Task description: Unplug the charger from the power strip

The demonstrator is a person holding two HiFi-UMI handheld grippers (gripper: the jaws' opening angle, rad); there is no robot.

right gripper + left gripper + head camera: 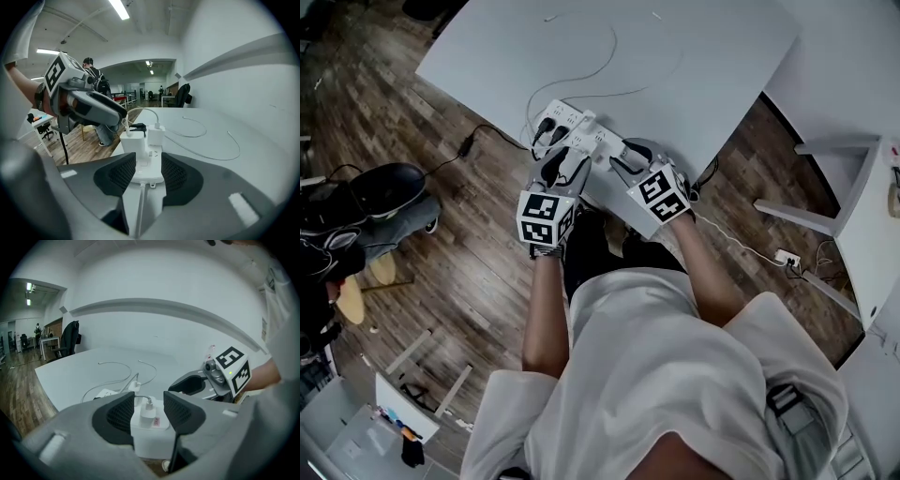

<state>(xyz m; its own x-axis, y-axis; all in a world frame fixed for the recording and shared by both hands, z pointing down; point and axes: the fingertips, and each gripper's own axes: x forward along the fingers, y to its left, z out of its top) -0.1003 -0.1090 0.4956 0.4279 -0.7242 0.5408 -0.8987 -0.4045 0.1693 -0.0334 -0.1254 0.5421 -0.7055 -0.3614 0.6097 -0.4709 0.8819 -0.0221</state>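
Note:
A white power strip (570, 122) lies near the front edge of the white table (675, 66). Two black plugs (546, 133) sit in its left end. In the right gripper view two white chargers (132, 140) (156, 136) stand side by side in the strip (149, 161), each with a white cable. My left gripper (561, 161) (149, 405) is open, and a white charger (149, 409) shows just beyond its jaws. My right gripper (628, 155) (148, 172) is open, with the strip's near end and its cord between the pads.
Thin white cables (600, 70) loop across the table behind the strip. A black cord (469, 142) hangs off the table's left edge to the wooden floor. A second white table (872, 216) stands to the right, and an office chair (366, 192) to the left.

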